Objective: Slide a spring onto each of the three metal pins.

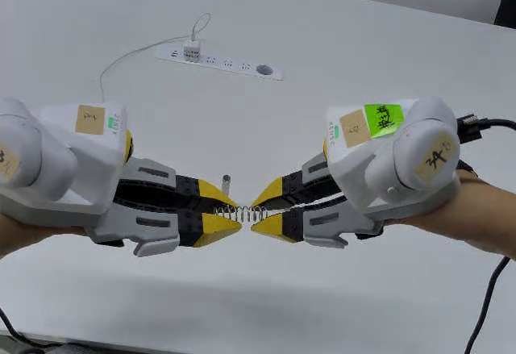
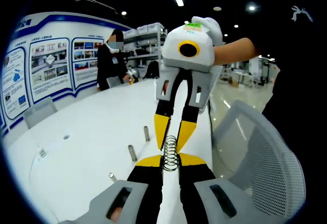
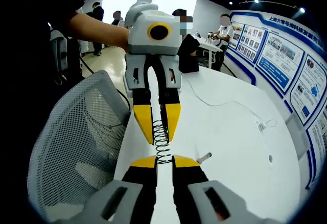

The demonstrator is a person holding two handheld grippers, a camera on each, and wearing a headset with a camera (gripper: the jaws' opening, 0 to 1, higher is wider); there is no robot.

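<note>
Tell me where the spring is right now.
In the head view the spring hangs at lower centre, its ends pinched by the left gripper and the right gripper, just nearer the person than a standing metal pin.

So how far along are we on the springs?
Done: nothing yet; the three pins on the table look bare. In hand: one spring, gripped at its ends by the left tongs and right tongs. Left: all three pins.
</note>
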